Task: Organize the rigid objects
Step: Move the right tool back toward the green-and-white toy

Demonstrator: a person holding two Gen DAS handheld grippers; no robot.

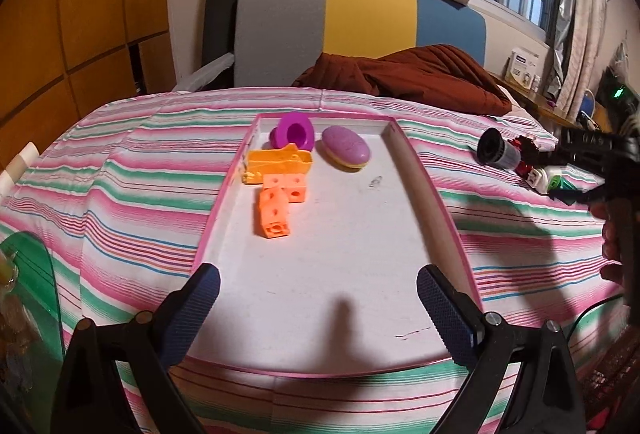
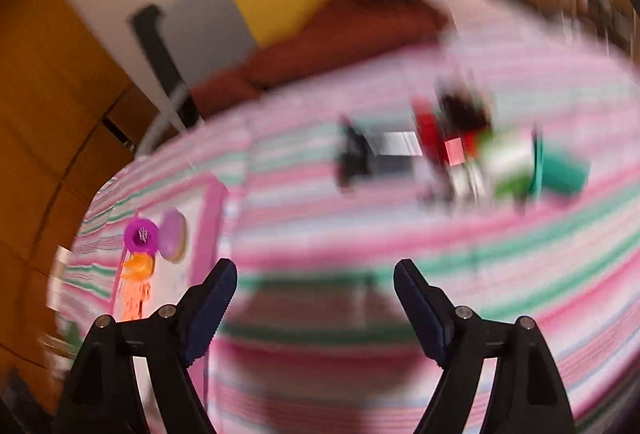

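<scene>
A white tray with a pink rim (image 1: 436, 194) lies on the striped bedspread. At its far end sit a purple cup (image 1: 295, 132), a purple oval (image 1: 346, 147), a yellow piece (image 1: 280, 162) and linked orange cubes (image 1: 276, 208). My left gripper (image 1: 318, 274) hangs open over the tray's bare near end, holding nothing. To the right of the tray is a pile with a black cylinder (image 1: 496, 150), a red and black toy (image 1: 526, 150) and a white and green item (image 1: 550, 180). My right gripper (image 2: 315, 268) is open and empty, short of the blurred pile (image 2: 460, 150).
A brown blanket (image 1: 420, 74) is bunched at the far side of the bed, before a grey, yellow and blue headboard (image 1: 360, 22). A green glass edge (image 1: 32, 274) juts in at the near left. A hand (image 1: 612, 246) grips the right tool at the right edge.
</scene>
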